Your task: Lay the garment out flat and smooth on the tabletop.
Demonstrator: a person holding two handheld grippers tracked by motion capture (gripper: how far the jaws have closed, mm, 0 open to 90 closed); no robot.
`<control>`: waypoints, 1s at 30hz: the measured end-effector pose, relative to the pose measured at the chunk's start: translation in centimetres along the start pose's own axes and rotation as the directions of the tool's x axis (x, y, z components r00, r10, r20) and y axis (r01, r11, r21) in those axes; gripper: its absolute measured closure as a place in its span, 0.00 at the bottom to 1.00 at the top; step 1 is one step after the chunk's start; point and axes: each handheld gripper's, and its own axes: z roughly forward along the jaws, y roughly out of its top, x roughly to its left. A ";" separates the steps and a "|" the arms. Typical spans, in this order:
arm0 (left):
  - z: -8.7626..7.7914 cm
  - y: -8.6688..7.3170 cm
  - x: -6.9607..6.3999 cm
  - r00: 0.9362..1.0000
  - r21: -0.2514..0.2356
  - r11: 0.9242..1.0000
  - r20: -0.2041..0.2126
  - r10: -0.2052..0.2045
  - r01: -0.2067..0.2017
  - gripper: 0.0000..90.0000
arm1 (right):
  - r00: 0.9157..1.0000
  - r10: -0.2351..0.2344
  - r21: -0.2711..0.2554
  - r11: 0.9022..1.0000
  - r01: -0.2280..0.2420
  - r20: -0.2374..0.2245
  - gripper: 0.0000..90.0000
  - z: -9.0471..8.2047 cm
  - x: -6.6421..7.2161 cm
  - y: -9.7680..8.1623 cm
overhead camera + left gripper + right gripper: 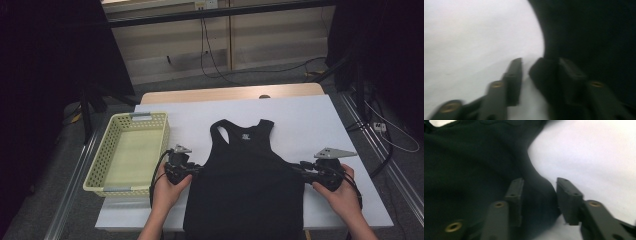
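A black tank top (245, 175) lies flat on the white table (310, 120), neck away from me and hem over the front edge. My left gripper (199, 169) is at its left side seam, below the armhole. In the left gripper view the jaws (539, 72) stand apart, a fold of the black fabric (541, 75) lies against one jaw, and white table shows beside the other. My right gripper (295, 167) is at the right side seam. In the right gripper view its jaws (537, 192) stand apart with a bulge of the top's edge (539, 195) between them.
A pale yellow perforated basket (145, 116) stands on the table's left, just beyond my left hand. White table lies bare to the right of the top and behind it. Cables trail on the floor past the far edge.
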 end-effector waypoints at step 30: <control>-1.5 1.7 -0.1 1.000 -0.064 0.998 0.004 -0.009 0.010 0.94 | 0.995 0.054 0.012 0.998 -0.055 0.084 0.98 -1.8 -1.5 -0.8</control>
